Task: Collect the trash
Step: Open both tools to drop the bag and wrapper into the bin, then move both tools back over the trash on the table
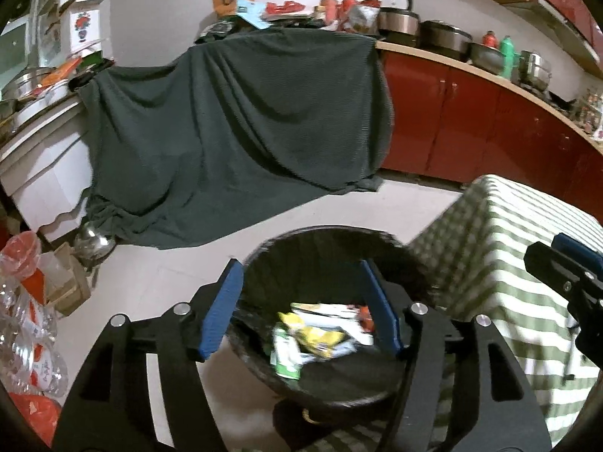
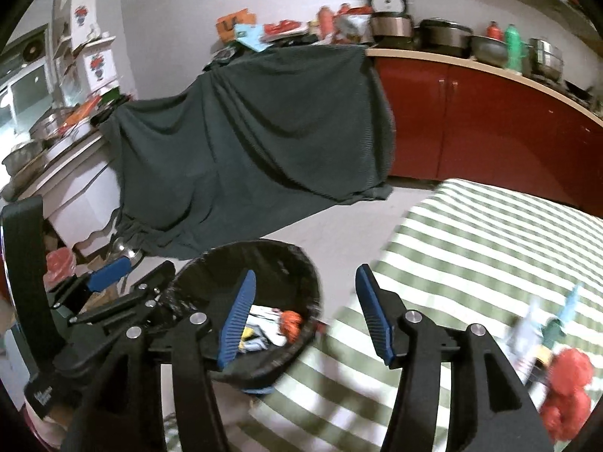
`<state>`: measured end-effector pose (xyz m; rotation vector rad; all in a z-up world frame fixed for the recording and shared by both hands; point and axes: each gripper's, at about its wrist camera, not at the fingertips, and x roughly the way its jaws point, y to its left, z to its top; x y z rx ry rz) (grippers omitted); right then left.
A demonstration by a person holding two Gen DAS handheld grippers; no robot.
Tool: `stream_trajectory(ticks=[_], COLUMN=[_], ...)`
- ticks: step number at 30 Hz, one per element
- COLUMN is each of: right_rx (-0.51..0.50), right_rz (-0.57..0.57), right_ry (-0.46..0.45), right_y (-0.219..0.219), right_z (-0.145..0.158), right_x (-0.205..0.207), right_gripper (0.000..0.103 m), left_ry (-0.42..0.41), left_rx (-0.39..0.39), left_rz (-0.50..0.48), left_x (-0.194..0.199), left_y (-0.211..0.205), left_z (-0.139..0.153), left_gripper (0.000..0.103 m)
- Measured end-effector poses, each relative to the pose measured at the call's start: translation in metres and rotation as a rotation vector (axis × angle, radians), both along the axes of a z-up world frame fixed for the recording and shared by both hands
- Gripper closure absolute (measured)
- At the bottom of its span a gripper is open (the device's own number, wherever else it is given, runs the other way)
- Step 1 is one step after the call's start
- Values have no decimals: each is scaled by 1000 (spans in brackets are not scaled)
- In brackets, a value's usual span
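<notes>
Red cupboards [image 1: 471,120] run along the right side of this kitchen, and a big dark cloth [image 1: 233,132] hangs in the middle of both views. Low in the left view sits the black trash bin [image 1: 324,241], right under my left gripper [image 1: 301,305]. Its blue fingers [image 1: 222,309] are spread wide and hold nothing. Inside the bin I see crumpled trash [image 1: 320,335], yellow, white and green, all blurry.

My right gripper [image 2: 305,316] is wide open too, and empty. It hangs over the edge where the bin meets the striped worktop [image 2: 471,233]. At the lower right of the right view more trash [image 2: 546,342] lies on the stripes: some pale wrappers and a red bag [image 2: 569,388] that looks soft and scrunchy. It is too blurry to say more.

I think the next job is to fetch that pile. The red bag could slip from my fingers, or I might pinch the striped cloth with it. The bin looks close to the worktop, so a wide swing could knock it.
</notes>
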<state>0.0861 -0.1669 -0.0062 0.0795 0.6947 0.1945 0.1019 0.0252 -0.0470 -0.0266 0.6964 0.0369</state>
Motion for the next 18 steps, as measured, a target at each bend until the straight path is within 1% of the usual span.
stream_trajectory(ticks=[1,6,10,15,18], right_rx=[-2,-28,-58,-70,-70], right_rz=[-17,-114,-186,-276,-320], right_ry=[-3,-16,-19,-5,14], right_y=[-9,-50,-78,-117,-136], right_z=[1,6,7,1,-7], right_x=[-6,-35,-56,-80,-93], right_gripper=[48,48,47,45,44], left_ry=[0,-7,-10,-6,0], left_rx=[-5,-19,-30,-41,-38], left_rz=[-12,-91,-150,-214,-254], left_x=[-2,-19,-31,-45,-51], left_y=[-5,-38,-66,-98,-117], left_z=[2,10,13,14,14], left_gripper=[37,34,30,24,24])
